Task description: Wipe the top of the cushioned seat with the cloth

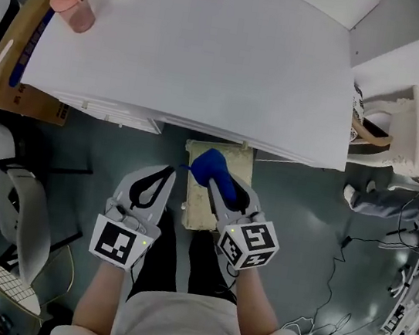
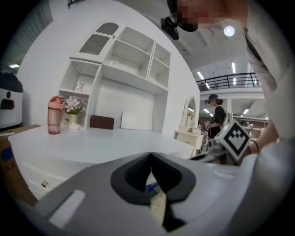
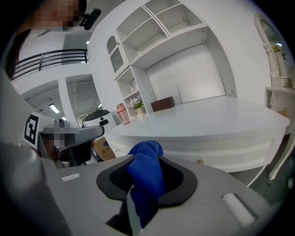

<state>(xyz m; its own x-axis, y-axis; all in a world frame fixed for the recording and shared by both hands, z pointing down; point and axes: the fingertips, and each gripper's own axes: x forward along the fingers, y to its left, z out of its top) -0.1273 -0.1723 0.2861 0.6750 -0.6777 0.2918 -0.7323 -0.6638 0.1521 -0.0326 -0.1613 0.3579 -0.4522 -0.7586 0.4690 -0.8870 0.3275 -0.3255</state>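
White desk (image 1: 211, 54) is occupying the upper part of the head view and is serving as the reference for all positions. Cushioned seat (image 1: 198, 204), beige and square-topped, is standing on the grey floor at the desk's near edge, with its far end tucked under that edge. Right gripper (image 1: 219, 178) is hovering over the seat just in front of the desk edge; its jaws are clamping a blue cloth (image 1: 211, 167), which is bunching up past the fingertips toward the desk. In the right gripper view the cloth (image 3: 146, 177) is sitting pinched between the dark pads, one fold rising above them and the rest hanging down. Left gripper (image 1: 168, 171) is hanging beside the seat, also near the desk's front edge; in the left gripper view its jaws (image 2: 151, 159) are pressing together at the tips with nothing between them. Pink bottle (image 1: 74, 6) is standing upright at the desk's far left corner, next to a small pot of flowers (image 2: 73, 105). Cardboard box (image 1: 23, 57) is leaning against the desk's left end.
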